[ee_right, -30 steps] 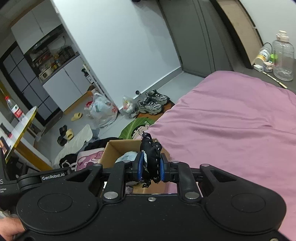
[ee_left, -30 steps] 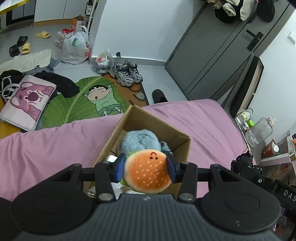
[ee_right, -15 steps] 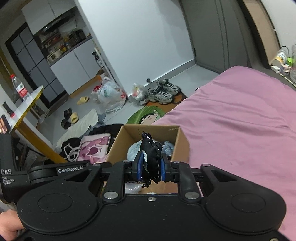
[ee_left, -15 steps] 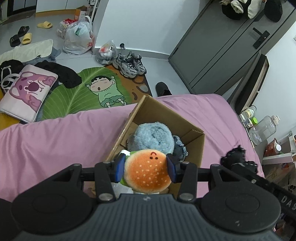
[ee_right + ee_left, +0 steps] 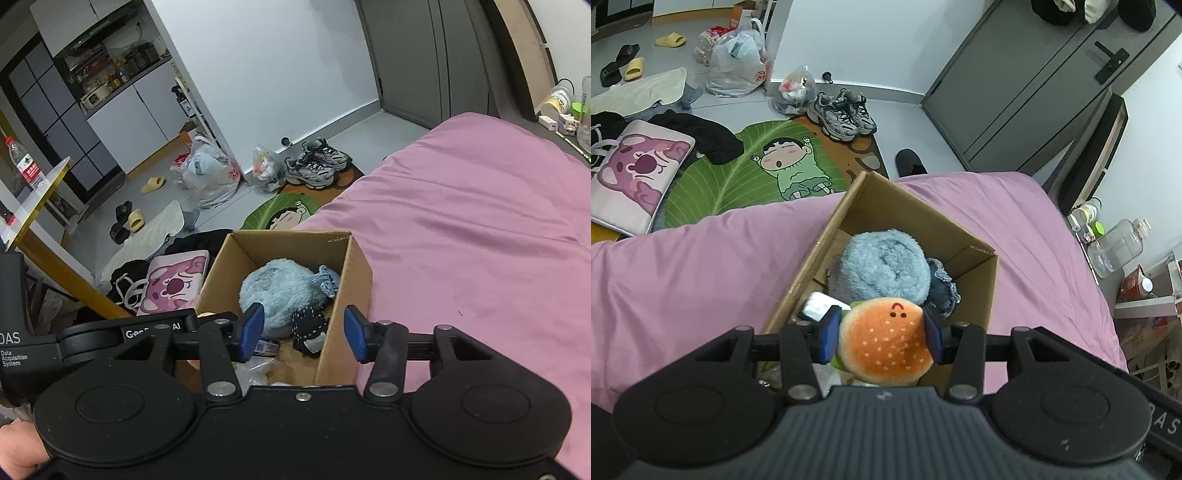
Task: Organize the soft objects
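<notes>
Hamburger plush (image 5: 885, 339) is pinched between the blue pads of the left hand-held gripper (image 5: 882, 334), held over the near end of the cardboard box (image 5: 916, 214). A second ago it was gripped the same way, but the box sat smaller and farther off in the left wrist view; now the open top fills the middle of that view and the contents show plainly.

Box stands on the pink bed (image 5: 683, 266). Inside: a fluffy blue plush (image 5: 882, 264) toward the far wall, with a bit of blue-grey frilled fabric (image 5: 943, 288) just beside it on the right.

Right hand-held gripper (image 5: 303, 332): jaws opening, pads spread apart and pressing on nothing. A second ago, and half a second ago, they were pinched on a small black soft item with white stitching (image 5: 309, 330). That item now lies in the box, low between the spread pads in the right wrist view, touching the blue plush on its near side. The right view has also swung from beside the box to over its near right corner.

Part of a person's hand (image 5: 18, 448) shows at the lower left edge of the right wrist view.
</notes>
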Motion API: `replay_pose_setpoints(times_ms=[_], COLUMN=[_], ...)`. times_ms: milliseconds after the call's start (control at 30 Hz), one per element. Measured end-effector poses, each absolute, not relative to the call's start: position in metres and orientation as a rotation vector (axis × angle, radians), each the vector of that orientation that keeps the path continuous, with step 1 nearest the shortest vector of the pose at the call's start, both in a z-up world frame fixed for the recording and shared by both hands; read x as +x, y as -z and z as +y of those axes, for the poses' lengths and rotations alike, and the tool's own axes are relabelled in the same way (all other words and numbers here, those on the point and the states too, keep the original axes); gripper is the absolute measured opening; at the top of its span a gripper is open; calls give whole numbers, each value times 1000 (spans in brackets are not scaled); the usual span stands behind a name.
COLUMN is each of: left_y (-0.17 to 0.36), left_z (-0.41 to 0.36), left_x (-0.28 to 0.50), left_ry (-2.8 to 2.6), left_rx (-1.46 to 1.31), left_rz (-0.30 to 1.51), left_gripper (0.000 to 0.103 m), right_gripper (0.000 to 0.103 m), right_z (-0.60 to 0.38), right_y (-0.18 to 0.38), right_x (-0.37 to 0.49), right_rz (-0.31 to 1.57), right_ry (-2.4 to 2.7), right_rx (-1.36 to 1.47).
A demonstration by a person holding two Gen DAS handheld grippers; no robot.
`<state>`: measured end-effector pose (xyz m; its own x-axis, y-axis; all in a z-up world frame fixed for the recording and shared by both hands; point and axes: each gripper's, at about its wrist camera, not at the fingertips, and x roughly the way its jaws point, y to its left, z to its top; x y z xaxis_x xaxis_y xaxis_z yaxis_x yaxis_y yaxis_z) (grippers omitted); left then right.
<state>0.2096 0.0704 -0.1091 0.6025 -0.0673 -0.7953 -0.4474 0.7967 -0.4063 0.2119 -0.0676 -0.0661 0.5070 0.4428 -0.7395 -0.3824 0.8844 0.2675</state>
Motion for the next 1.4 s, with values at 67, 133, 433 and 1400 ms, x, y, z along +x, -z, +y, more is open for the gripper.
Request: replay_pose_setpoints(times_ms=[67,133,433,1400], left_y=[109,110,106,33], left_z=[67,64,57,44], left_x=[212,215,219,155], left_ry=[-236,-233,-171,-229], left_rx=[-626,-617,-675,-387], left_rz=[914,919,911,843], left_gripper=[46,47,70,93], right_gripper=[51,53,57,94], right_z=[-70,-73,-79,-112], right_y=[65,63,62,39], right_x=[214,215,217,179], right_rz=[912,909,906,845], right_ry=[-492,-487,-471,-424], right_rx=[78,84,103,182])
